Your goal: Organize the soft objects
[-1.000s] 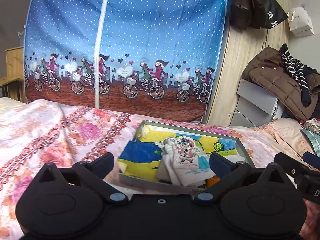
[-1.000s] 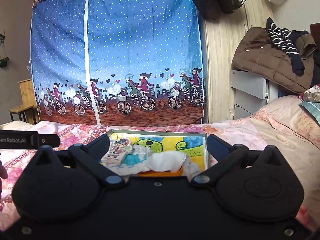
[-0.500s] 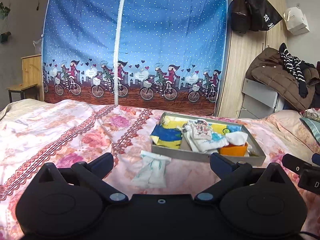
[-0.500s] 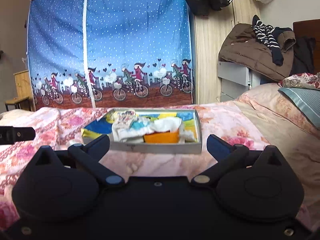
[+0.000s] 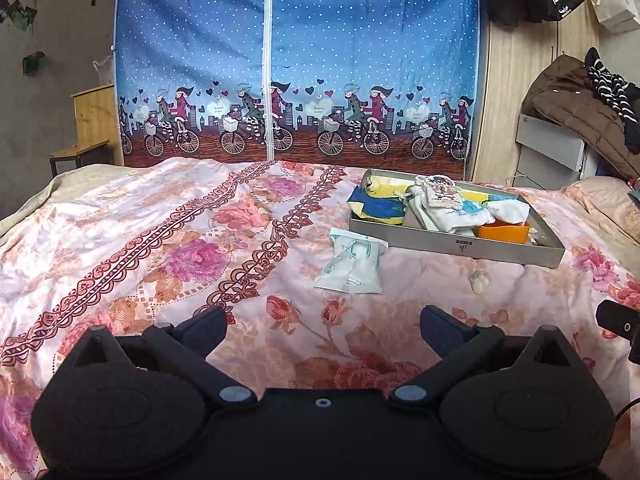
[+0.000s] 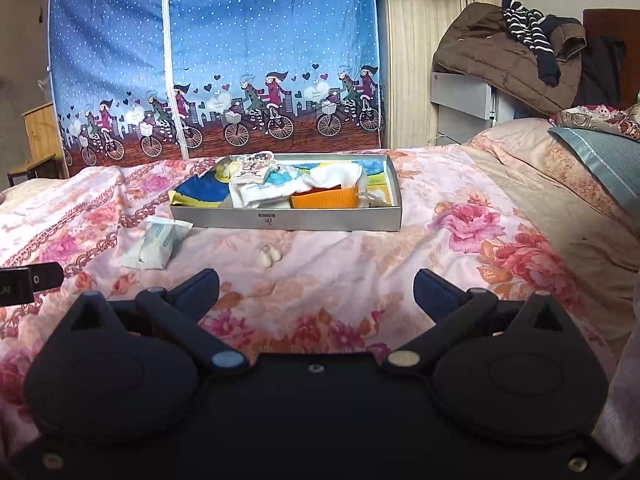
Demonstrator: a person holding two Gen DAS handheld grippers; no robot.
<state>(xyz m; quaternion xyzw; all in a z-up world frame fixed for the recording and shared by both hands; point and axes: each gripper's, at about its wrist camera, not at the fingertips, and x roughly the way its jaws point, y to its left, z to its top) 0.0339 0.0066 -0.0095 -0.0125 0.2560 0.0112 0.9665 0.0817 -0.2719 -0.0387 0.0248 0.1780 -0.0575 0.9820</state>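
Your soft things sit in the grey tray (image 6: pixel 286 220) on the bed (image 5: pixel 160 248): a blue-and-yellow cloth (image 6: pixel 202 194) at its left end, white folded cloths (image 6: pixel 264 192) with a cartoon-print piece (image 6: pixel 254 168) on top in the middle, and an orange container (image 6: pixel 324 199) with a white cloth (image 6: pixel 334 176) bunched over it toward the right. The tray lies toward the far edge of the bed, near the blue bicycle-print curtain (image 5: pixel 296 60).

Just off the tray's near left corner lies a pale packet (image 5: pixel 354 262) with green print, flat on the floral bedspread, close to the tray wall; you cannot tell whether they touch. A small whitish lump (image 6: pixel 269 257) rests on the bedspread in front of the tray's near wall, apart from both.

Your left gripper (image 5: pixel 323 322) has its fingers spread wide with nothing between them, and your right gripper (image 6: pixel 316 286) is the same, fingers parted and empty. Both are well back from the tray, with bare bedspread between the fingertips and the packet. More open bedspread runs to the left edge of the bed; pillows (image 6: pixel 600 152) close off the right.
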